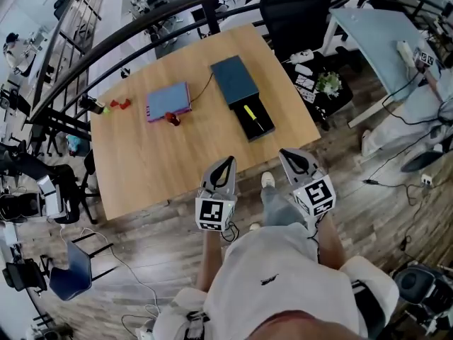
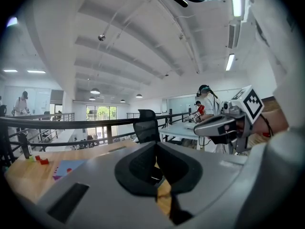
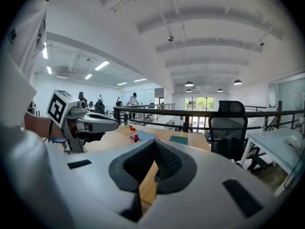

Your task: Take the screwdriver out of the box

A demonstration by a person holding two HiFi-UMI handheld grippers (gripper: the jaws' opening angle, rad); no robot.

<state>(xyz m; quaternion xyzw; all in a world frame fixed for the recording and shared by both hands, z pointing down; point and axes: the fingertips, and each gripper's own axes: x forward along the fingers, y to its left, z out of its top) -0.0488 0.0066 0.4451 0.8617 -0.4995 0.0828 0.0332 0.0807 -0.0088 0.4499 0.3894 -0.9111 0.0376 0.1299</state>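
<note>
The yellow-handled screwdriver (image 1: 250,114) lies in the open black box (image 1: 259,127) on the right part of the wooden table (image 1: 163,161). The box's dark teal lid (image 1: 235,78) lies just behind it, and also shows in the right gripper view as the lid (image 3: 179,140). My left gripper (image 1: 227,161) and right gripper (image 1: 284,151) hang side by side at the table's near edge, well short of the box. Both are shut and hold nothing. The left gripper (image 2: 156,144) and right gripper (image 3: 154,142) point nearly level across the tabletop.
A blue-purple board (image 1: 168,100) with a red piece (image 1: 173,119) lies left of the lid. Small red blocks (image 1: 120,105) sit further left. A black office chair (image 1: 297,9) and a dark railing (image 1: 141,20) stand beyond the table. A glass desk (image 1: 375,41) is at right.
</note>
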